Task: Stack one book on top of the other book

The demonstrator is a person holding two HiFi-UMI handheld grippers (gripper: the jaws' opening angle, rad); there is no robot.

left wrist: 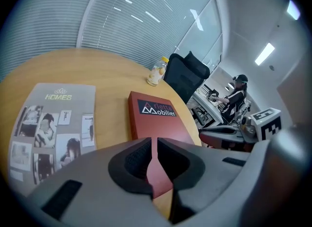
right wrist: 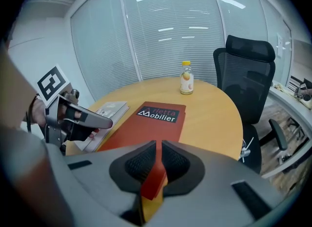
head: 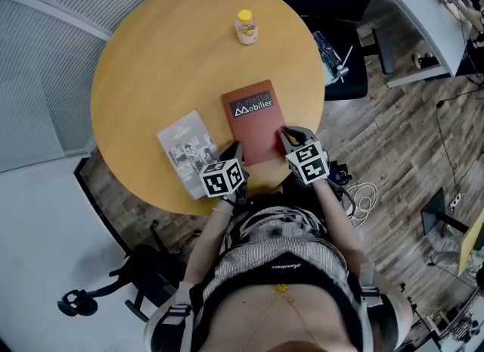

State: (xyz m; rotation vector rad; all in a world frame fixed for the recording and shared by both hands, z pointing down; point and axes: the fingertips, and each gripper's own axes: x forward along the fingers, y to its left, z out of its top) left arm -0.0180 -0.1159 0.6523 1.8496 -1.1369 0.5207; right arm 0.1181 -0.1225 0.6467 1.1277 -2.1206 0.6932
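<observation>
A red book (head: 253, 119) titled "Mobilier" lies flat on the round wooden table (head: 151, 55). A grey "HOMES" magazine-like book (head: 187, 150) lies to its left, with a gap between them. My left gripper (head: 233, 150) hovers by the red book's near-left corner, jaws shut and nothing pinched between them. My right gripper (head: 290, 137) is at the near-right corner, also shut and empty. In the left gripper view the red book (left wrist: 156, 118) shows just beyond the shut jaws (left wrist: 152, 145), with the grey book (left wrist: 53, 123) to its left. The right gripper view looks along the red book (right wrist: 146, 123) past shut jaws (right wrist: 159, 148).
A small yellow-capped bottle (head: 246, 26) stands at the table's far side. A black office chair (right wrist: 248, 70) is pulled up at the right rim. Cables lie on the wood floor (head: 393, 138) to the right. A window wall with blinds (right wrist: 161, 30) runs behind the table.
</observation>
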